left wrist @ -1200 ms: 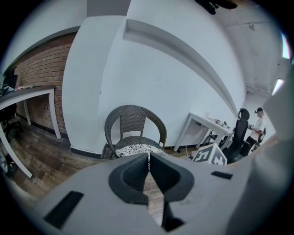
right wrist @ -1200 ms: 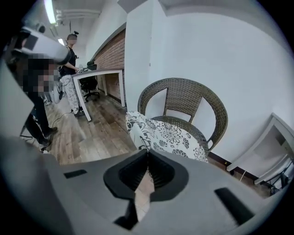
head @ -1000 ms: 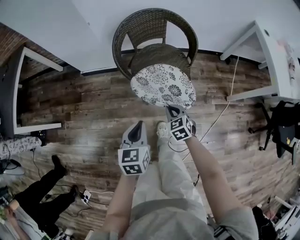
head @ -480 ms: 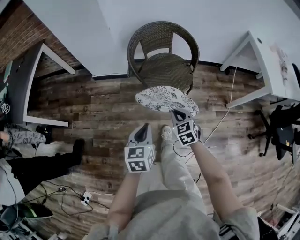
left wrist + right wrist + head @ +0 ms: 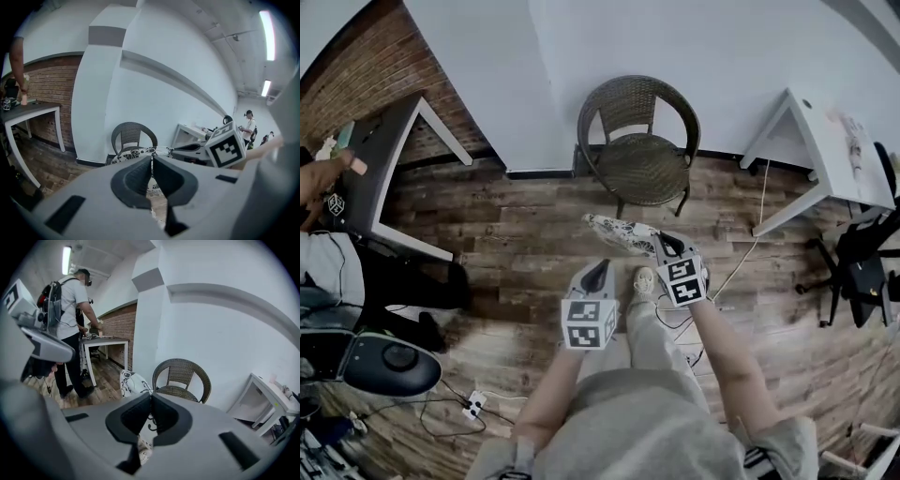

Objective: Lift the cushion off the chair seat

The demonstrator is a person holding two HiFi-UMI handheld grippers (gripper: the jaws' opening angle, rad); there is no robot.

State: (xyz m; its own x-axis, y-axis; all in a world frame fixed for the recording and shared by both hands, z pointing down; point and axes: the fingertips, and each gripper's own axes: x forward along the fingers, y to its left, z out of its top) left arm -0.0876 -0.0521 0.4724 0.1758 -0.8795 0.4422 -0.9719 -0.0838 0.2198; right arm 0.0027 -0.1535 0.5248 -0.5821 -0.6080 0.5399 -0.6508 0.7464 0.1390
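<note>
1. Head view: the cushion (image 5: 619, 232) is clear of the chair (image 5: 642, 159), whose woven seat is bare. It hangs tilted over the floor (image 5: 516, 234) at the chair's 6 o'clock. The lift itself looks done; what is left, I judge, is only to carry it off or set it down. The right claw (image 5: 662, 240) pinches the cushion's 4 o'clock edge, forearm stretched forward. The left claw (image 5: 600, 269) sits near the cushion's 7 o'clock, seemingly not touching it.
2. Left gripper view: the left claw (image 5: 151, 160) is clenched on nothing and points slightly downward; the cushion (image 5: 133, 152) shows beyond its tips.
3. Right gripper view: the right claw (image 5: 151, 398) is clamped on the patterned fabric, which runs out to 10 o'clock. The chair (image 5: 183, 376) stands at 1 o'clock.
</note>
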